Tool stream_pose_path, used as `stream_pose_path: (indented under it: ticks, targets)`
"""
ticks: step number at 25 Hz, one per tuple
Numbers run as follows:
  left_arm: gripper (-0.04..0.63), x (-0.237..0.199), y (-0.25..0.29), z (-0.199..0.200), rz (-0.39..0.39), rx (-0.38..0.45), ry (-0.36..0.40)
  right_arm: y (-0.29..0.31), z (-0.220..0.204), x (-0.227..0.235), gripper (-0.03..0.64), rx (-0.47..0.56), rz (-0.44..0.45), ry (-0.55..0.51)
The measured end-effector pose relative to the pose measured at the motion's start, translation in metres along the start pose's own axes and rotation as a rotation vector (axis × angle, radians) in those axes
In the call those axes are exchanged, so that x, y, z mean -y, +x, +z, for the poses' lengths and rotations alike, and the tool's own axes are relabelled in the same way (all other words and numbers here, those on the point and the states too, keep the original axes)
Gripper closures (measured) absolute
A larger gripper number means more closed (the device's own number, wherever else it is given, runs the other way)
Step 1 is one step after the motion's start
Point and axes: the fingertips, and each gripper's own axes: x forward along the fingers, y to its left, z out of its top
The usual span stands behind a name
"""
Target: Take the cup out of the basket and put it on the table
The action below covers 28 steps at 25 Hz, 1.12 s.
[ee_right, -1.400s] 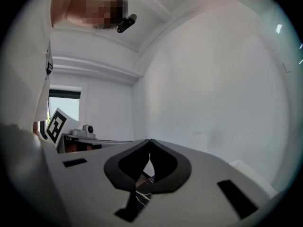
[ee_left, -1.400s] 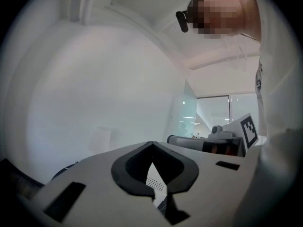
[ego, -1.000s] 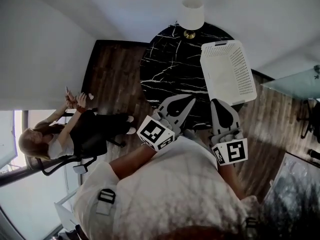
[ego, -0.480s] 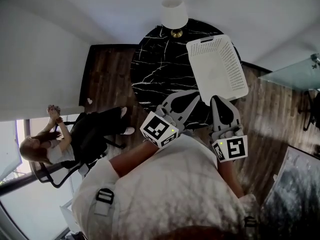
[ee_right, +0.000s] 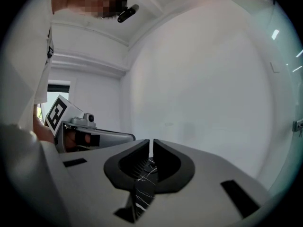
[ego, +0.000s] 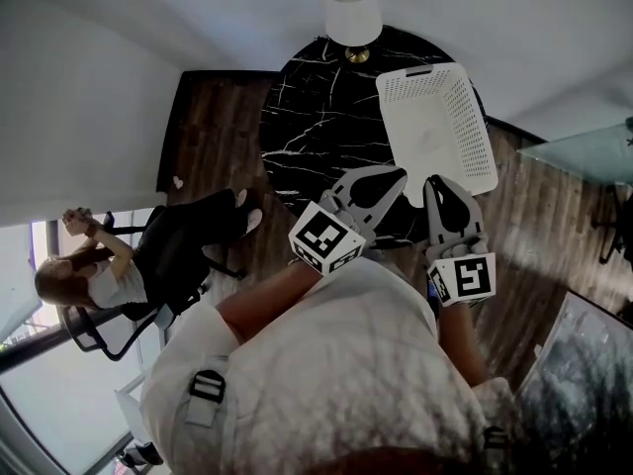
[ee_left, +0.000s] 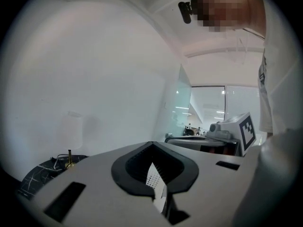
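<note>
You are holding the left gripper (ee_left: 152,144) with its jaws closed tip to tip, nothing pinched between them. The right gripper (ee_right: 151,144) is pressed down to a hairline slit and is gripping nothing either. Both are hovering side by side at the near rim of the round black marble table (ego: 316,117). Their tips are pointing at the white perforated basket (ego: 473,117), which is standing on the table's right side just ahead of them. Its inside is showing pale and blurred, so the cup cannot be made out. A white-shaded lamp (ego: 353,13) is standing at the table's far edge, and a person (ego: 109,280) is sitting in a chair well off to your left.
</note>
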Motion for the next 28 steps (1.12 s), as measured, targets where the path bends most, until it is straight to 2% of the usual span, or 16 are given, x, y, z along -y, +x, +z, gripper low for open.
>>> stream_pose_path:
  ticks: [10, 17, 24, 28]
  targets:
    - [0.589, -0.025, 0.011, -0.041, 0.013, -0.081, -0.035, 0.019, -0.044, 0.024, 0.604, -0.125, -0.016, -0.002]
    - [0.589, -0.039, 0.015, -0.067, 0.011, -0.129, -0.062, 0.031, -0.072, 0.032, 0.56, -0.208, 0.007, -0.029]
    - [0.589, -0.053, 0.032, -0.08, 0.002, -0.158, -0.057, 0.047, -0.096, 0.041, 0.554, -0.28, 0.031, -0.069]
    - [0.589, -0.063, 0.043, -0.09, 0.002, -0.181, -0.068, 0.056, -0.113, 0.053, 0.552, -0.357, 0.046, -0.123]
